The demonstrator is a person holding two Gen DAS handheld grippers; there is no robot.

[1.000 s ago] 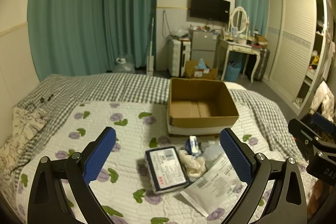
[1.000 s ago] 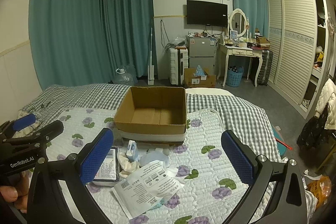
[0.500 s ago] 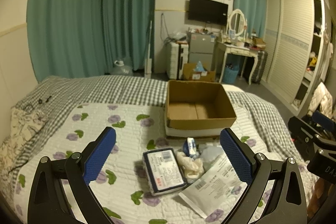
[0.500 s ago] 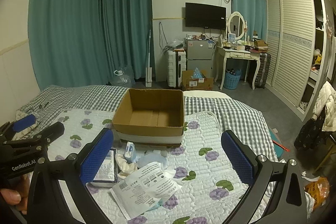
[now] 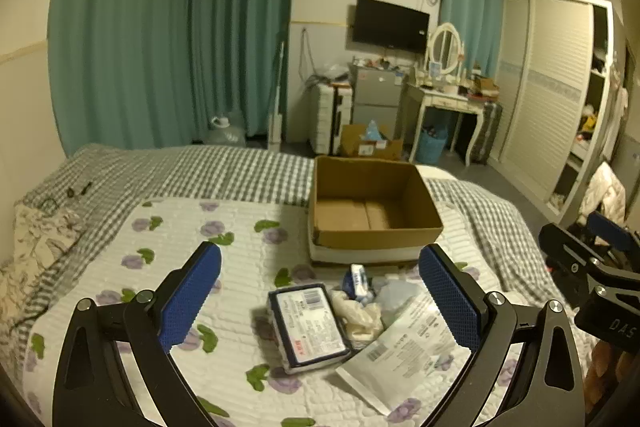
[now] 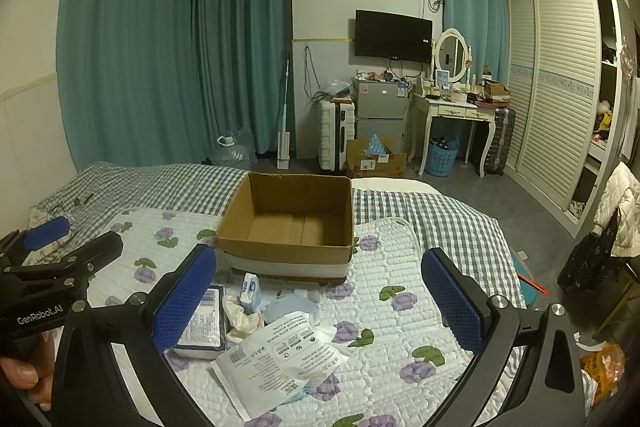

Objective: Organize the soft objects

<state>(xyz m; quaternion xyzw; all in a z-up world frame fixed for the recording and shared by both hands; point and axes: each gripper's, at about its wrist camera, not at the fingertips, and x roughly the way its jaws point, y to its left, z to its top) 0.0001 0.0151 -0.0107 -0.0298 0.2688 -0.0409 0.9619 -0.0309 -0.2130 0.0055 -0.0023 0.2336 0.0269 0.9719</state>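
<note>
Bedroom setting: a bed with a white floral quilt [image 5: 168, 267] over a grey checked blanket carries the work items. Left gripper [image 5: 320, 291] has its blue-padded fingers [image 5: 192, 291] spread wide, holding and touching nothing. Right gripper [image 6: 320, 297] is likewise fully spread and empty.

An open, empty cardboard box [image 5: 372, 205] stands on the quilt beyond the pile. In front of it lie a dark-edged tissue pack [image 5: 308, 327], a crumpled cream cloth [image 5: 358, 315], a small blue-and-white packet [image 5: 358, 279], a pale blue soft item [image 6: 290, 307] and a flat white printed pouch [image 6: 280, 355], all touching or overlapping. Nothing lies between the fingers and the pile.

Left wrist view shows the tissue pack's label in full; in the right wrist view its own left finger partly covers that pack. Right wrist view shows a hand [image 6: 28, 367] gripping the left gripper's handle.
</note>
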